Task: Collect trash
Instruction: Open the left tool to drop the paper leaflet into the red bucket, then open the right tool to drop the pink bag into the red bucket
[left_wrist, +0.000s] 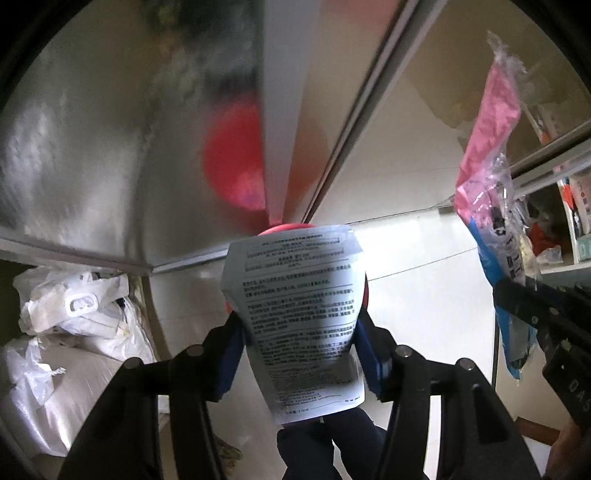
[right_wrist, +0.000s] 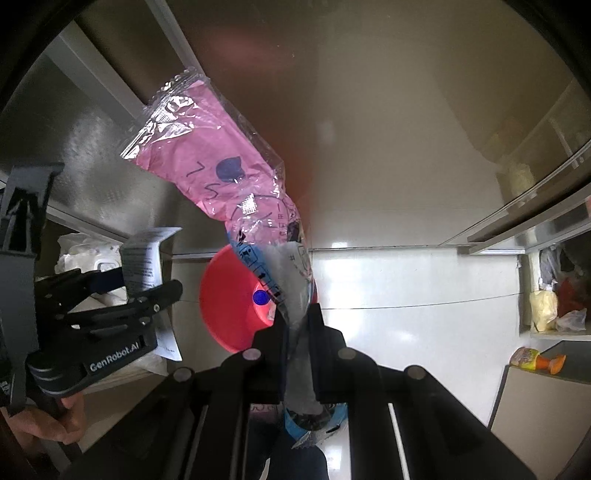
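Note:
My left gripper (left_wrist: 299, 321) points down with a white sheet of printed paper (left_wrist: 295, 291) between its blue pads (left_wrist: 229, 354), and both pads touch the sheet's edges. Just past the paper, a red basin (left_wrist: 284, 226) peeks out on the floor. My right gripper (right_wrist: 295, 317) is shut on a crumpled pink and blue plastic wrapper (right_wrist: 207, 162) that hangs over the red basin (right_wrist: 229, 310). Each view shows the other gripper beside it: the left gripper (right_wrist: 147, 280) with its paper, and the wrapper (left_wrist: 487, 155) at the right edge.
White plastic bags (left_wrist: 74, 314) are piled at the left. Brushed metal door panels (left_wrist: 92, 147) rise behind the basin. At the right, shelves (right_wrist: 546, 334) hold bags, and an orange-capped bottle (right_wrist: 535, 360) lies on a ledge. The floor (right_wrist: 406, 280) is glossy white tile. A hand (right_wrist: 55, 424) grips the left tool.

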